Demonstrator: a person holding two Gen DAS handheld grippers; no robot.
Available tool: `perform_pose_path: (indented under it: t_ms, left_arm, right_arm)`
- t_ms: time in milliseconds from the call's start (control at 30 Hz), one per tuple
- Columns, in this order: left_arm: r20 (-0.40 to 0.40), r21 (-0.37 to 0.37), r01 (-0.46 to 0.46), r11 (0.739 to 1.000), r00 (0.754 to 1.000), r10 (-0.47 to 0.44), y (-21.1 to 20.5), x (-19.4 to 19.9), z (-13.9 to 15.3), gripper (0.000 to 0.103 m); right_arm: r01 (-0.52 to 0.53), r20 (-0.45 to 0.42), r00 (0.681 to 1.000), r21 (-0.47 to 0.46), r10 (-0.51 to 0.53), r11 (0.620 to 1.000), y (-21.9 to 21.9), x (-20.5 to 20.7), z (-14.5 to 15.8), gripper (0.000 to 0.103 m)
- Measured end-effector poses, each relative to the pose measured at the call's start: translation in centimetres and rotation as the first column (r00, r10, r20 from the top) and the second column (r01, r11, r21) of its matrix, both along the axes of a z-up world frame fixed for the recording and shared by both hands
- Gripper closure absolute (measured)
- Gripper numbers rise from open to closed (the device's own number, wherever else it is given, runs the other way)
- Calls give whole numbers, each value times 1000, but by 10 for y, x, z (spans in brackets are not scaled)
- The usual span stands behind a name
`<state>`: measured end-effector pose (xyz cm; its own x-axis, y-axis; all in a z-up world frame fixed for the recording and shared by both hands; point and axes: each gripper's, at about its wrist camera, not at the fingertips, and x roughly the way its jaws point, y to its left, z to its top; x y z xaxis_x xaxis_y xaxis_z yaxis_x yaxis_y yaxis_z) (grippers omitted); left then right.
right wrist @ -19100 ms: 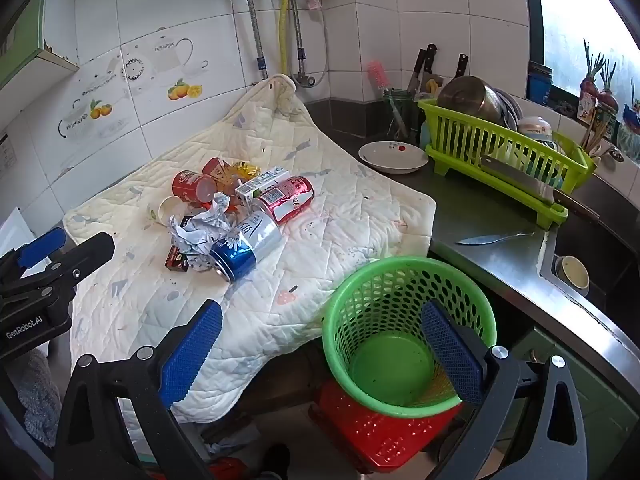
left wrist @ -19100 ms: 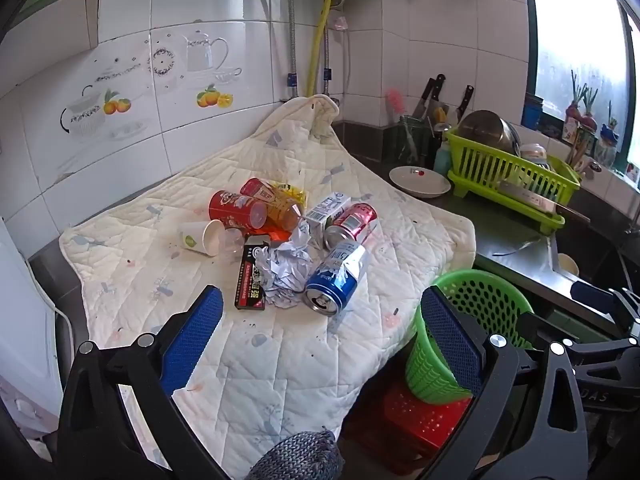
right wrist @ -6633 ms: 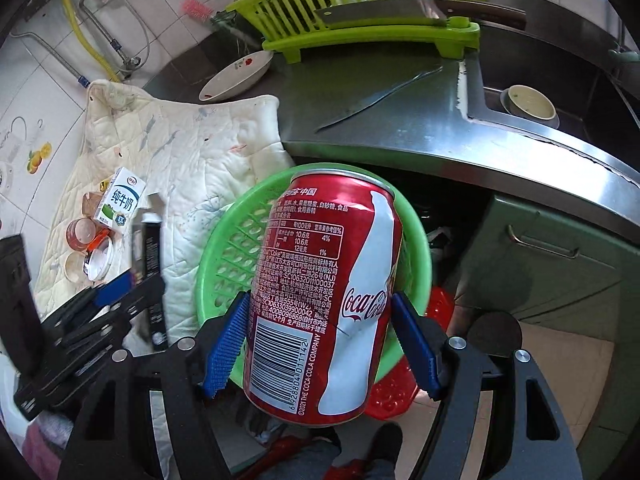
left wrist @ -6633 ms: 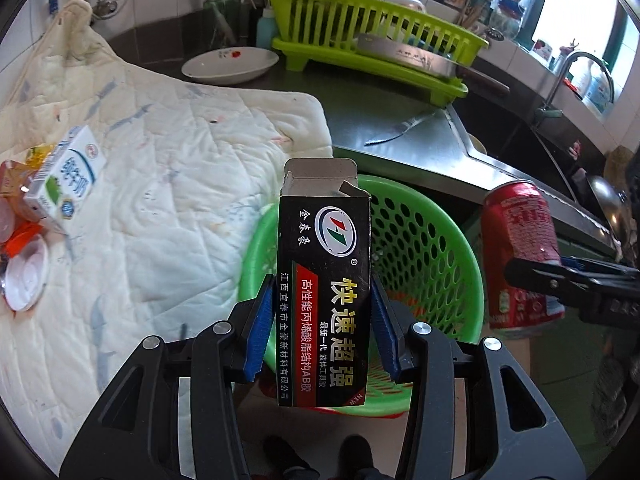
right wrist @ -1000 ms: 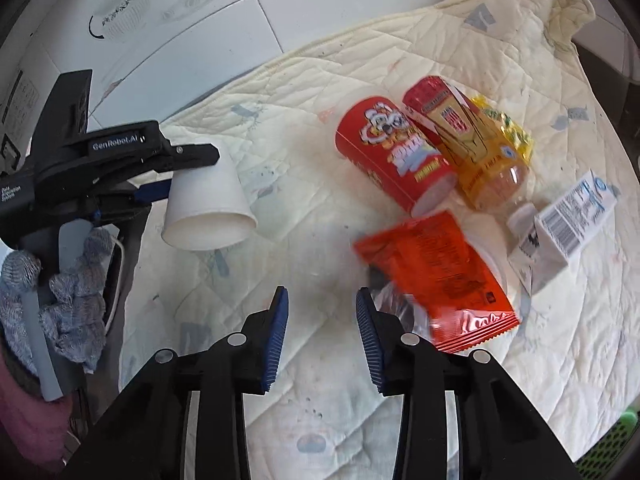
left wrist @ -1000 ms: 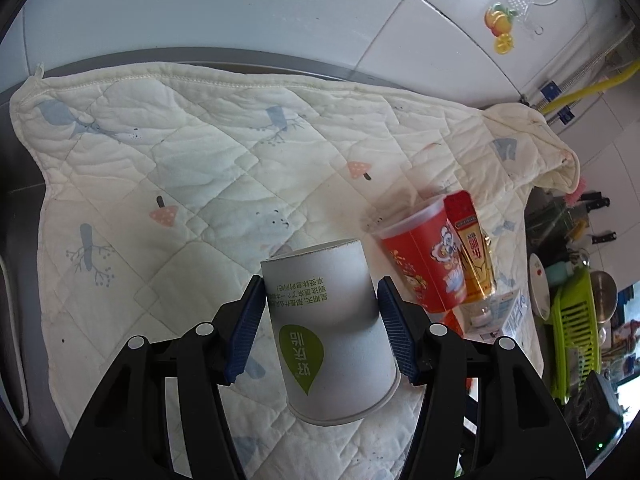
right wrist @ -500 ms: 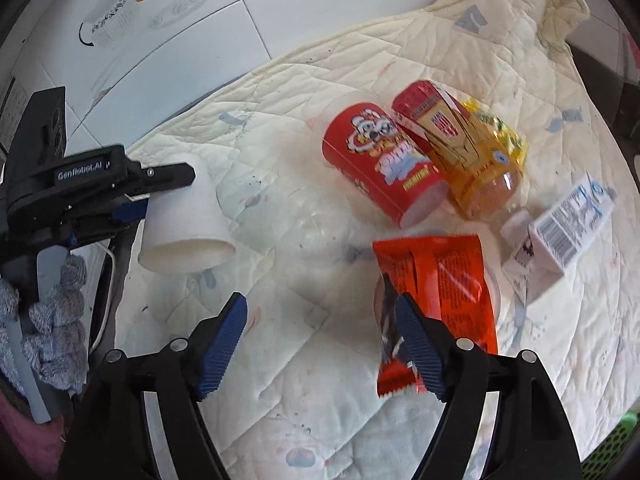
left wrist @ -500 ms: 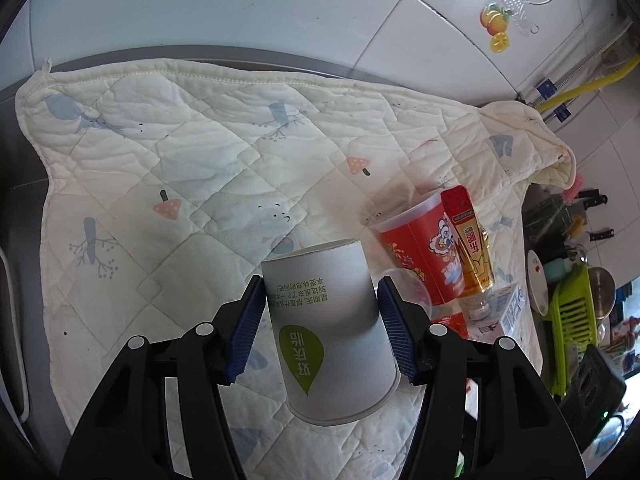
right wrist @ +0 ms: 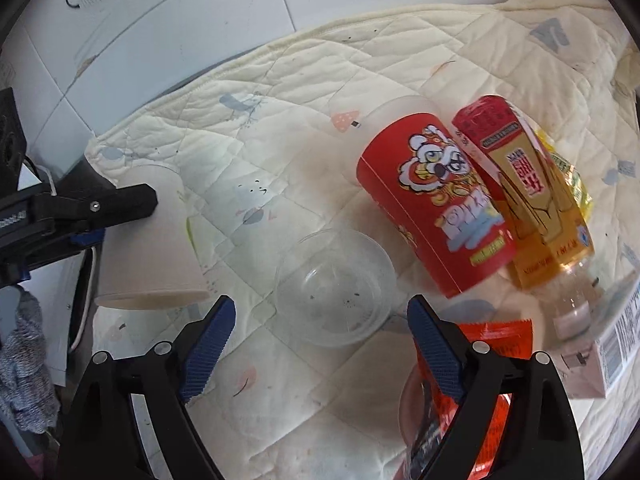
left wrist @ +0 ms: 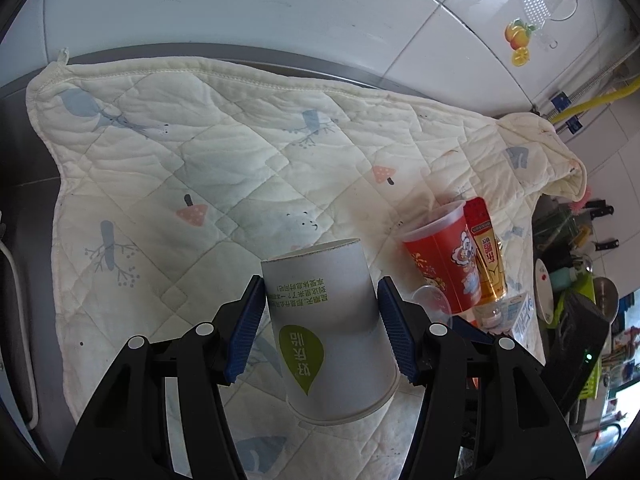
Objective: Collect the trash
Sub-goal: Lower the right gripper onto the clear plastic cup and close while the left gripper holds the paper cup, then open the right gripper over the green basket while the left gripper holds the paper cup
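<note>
White wall tiles with fruit decals back a counter covered by a cream quilted cloth [left wrist: 208, 128] printed with small birds and mushrooms.

In the left wrist view, the left gripper [left wrist: 322, 322] is clamped on a white paper cup [left wrist: 330, 328] with a green leaf mark; its 2 blue pads press the cup's sides, the base points away from the camera, the open rim faces the near side, and the cup hangs above the cloth. To the right of it lies a red printed cup [left wrist: 444, 268] on its side, with a bottle of amber drink [left wrist: 490, 260] touching its right side. Far right, a plate and a green dish rack show at the edge, blurred and small.

In the right wrist view, the right gripper [right wrist: 322, 326] has its jaws spreading apart, with nothing pressed between the pads. A clear plastic lid [right wrist: 334, 286] lies on the cloth just beyond and between the fingertips, untouched. The red printed cup [right wrist: 436, 204] and the amber bottle [right wrist: 532, 196] lie side by side to the far right. A red snack wrapper [right wrist: 480, 360] sits near the right finger, partly hidden behind it, and a white carton [right wrist: 612, 360] lies at the right edge. The left gripper with its paper cup [right wrist: 154, 248] shows at the left.
</note>
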<state>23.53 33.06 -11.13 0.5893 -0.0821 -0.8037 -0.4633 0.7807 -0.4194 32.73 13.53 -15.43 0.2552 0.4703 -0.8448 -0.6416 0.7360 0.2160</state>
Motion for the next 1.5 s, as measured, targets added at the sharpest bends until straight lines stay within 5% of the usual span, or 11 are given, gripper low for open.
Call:
perform_pose_path:
  t_ms: [100, 200, 567, 933, 1200, 1500]
  left_arm:
    - [-6, 2, -6, 1000, 1000, 6, 2, -2, -1, 46]
    - [-9, 10, -6, 1000, 1000, 6, 2, -4, 0, 46]
    - [6, 15, 71, 997, 997, -71, -33, -10, 9, 46]
    - [52, 23, 266, 964, 962, -267, -134, -30, 26, 46]
    - [57, 18, 433, 901, 899, -433, -225, -44, 27, 46]
    - [52, 23, 592, 805, 804, -593, -321, -57, 27, 46]
  right_arm:
    - [3, 4, 1000, -34, -3, 999, 9, 4, -10, 21]
    - [6, -10, 1000, -33, -7, 999, 11, 5, -16, 42]
    - [41, 6, 999, 73, -41, 996, -41, -39, 25, 42]
    - [217, 56, 973, 108, -223, 970, -149, -118, 57, 42]
    - [420, 64, 903, 69, -424, 905, -259, -169, 54, 42]
    - [629, 71, 776, -18, -627, 777, -372, -213, 35, 41]
